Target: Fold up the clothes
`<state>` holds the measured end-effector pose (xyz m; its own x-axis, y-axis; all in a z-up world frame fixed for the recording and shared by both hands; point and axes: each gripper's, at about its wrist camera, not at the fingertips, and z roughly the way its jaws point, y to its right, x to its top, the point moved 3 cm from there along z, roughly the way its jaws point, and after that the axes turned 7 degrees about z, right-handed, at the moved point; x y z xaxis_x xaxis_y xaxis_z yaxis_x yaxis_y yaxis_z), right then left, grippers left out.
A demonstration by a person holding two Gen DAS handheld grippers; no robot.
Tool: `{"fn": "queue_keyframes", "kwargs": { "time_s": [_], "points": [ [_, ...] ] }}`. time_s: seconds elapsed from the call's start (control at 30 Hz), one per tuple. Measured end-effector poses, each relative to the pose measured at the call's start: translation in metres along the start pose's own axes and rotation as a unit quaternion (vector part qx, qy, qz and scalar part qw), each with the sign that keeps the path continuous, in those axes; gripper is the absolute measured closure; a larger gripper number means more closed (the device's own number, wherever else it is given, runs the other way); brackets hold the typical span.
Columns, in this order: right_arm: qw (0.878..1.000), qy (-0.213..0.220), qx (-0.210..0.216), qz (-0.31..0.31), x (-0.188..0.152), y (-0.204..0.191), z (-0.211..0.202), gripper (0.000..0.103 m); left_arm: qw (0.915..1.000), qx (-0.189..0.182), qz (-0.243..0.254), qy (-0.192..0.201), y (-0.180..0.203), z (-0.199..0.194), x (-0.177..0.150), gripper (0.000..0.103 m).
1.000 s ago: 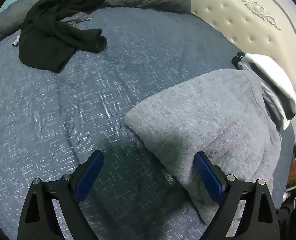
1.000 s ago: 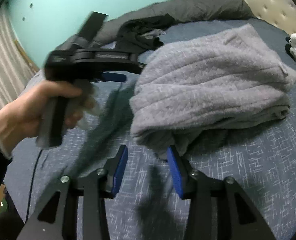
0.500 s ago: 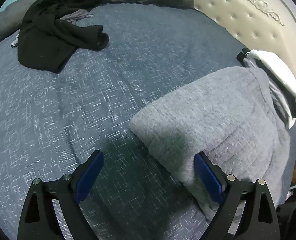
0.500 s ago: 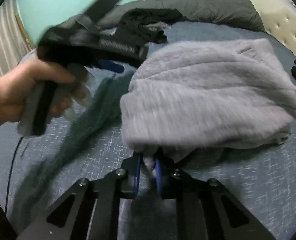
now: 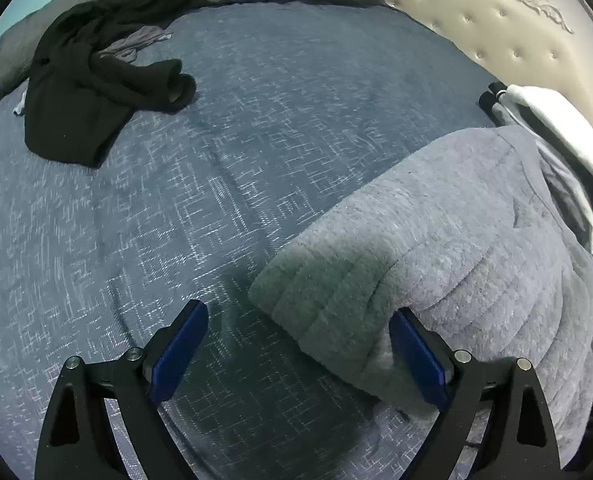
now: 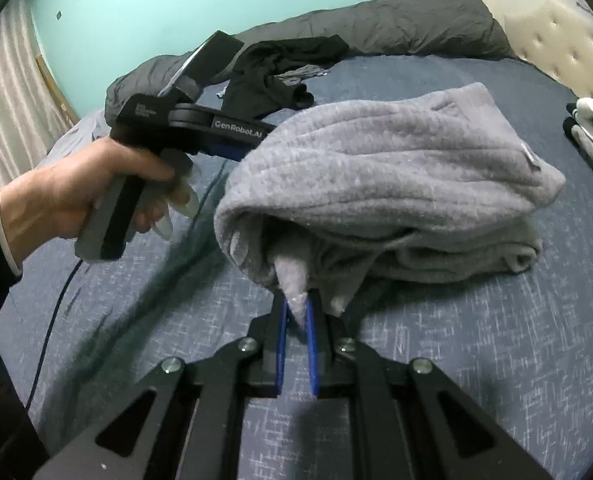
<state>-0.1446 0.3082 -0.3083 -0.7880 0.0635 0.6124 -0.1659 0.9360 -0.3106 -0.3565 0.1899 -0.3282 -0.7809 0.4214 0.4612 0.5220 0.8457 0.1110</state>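
- Where the person's hand (image 6: pixel 76 200) grips its handle, the left gripper (image 5: pixel 300 344) hangs wide open over the blanket (image 5: pixel 256 160), pads off the cloth.
- Folded grey fleece (image 6: pixel 376 168) lies mid-bed, near the black garment (image 5: pixel 88 92).
- Right gripper (image 6: pixel 296 320) is closing, pads pinching a fleece corner.
- Folded clothes (image 5: pixel 556 140) lie beside the headboard (image 5: pixel 496 20).

Two tongs (image 5: pixel 296 344), one grey fleece (image 6: pixel 376 168), one black garment (image 5: pixel 80 92).

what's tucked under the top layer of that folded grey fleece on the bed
Under the grey fleece's top fold, more layers of the same fabric show, one corner pinched in the right gripper. Deeper inside is covered.
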Motion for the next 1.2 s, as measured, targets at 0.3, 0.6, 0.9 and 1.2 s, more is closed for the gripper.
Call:
{"fn": "queue_keyframes", "kwargs": {
  "time_s": [0.3,0.6,0.9,1.2],
  "points": [
    [0.999,-0.007,0.028,0.034,-0.004,0.003,-0.003,0.092,0.9999,0.007,-0.013,0.004,-0.003,-0.002,-0.003,0.008],
    [0.995,0.018,0.039,0.093,0.011,0.019,-0.010,0.059,0.9975,-0.008,-0.051,0.048,-0.021,-0.044,-0.020,0.009],
    [0.975,0.046,0.081,0.203,0.009,0.051,-0.025,0.049,0.9900,-0.009,-0.104,0.096,-0.039,-0.104,-0.097,0.009],
    [0.950,0.091,0.101,0.282,0.014,0.083,-0.047,0.037,0.9887,-0.025,-0.123,0.082,-0.038,-0.091,-0.132,0.009]
  ]
}}
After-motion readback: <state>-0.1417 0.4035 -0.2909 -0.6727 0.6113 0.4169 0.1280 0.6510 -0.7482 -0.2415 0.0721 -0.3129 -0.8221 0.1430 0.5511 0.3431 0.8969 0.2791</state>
